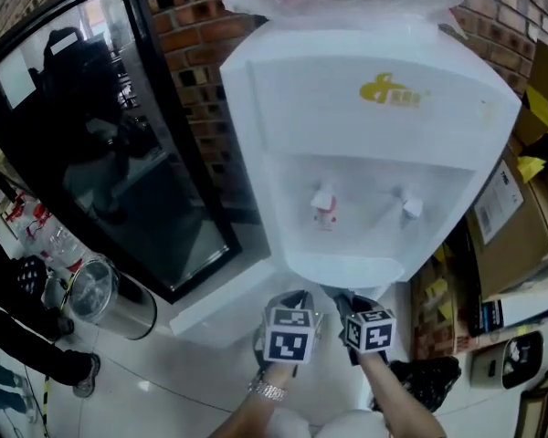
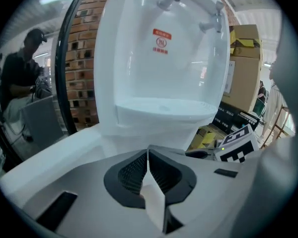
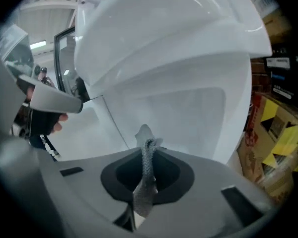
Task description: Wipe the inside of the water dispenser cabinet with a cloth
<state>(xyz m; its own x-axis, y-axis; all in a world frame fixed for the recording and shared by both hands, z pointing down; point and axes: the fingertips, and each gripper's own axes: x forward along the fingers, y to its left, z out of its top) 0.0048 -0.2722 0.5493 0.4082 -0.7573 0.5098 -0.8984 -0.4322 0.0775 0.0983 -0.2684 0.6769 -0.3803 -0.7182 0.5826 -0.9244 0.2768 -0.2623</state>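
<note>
We found the right gripper (image 3: 146, 144) clamped on the cloth (image 3: 148, 168). This was a grey, mesh-textured strip pinched edge-on, so that only a small tip stood proud of the jaws. We judged that such a hold would keep the fabric from slipping while leaving a free end to press against a surface. The left gripper (image 2: 148, 153) was closed, its ribbed pads meeting along a single seam. The pale wedge at the base of that seam was probably gripper body rather than something held, though the close, warped view left us unsure. With nothing evident in it, this gripper seemed free to steady or push. In the head view the two grippers sat side by side, low and close before the foot of the water dispenser (image 1: 374, 144), under the overhang of its drip tray (image 2: 164, 108) and two taps (image 1: 323, 204). That placement suited an approach to the cabinet, which by our reading lay beneath the tray and showed in no view. A white panel (image 1: 215, 316) lay just beside the base on the left, and a dark glass panel (image 1: 119, 153) in a black frame stood behind it. No wiping contact was visible.
</note>
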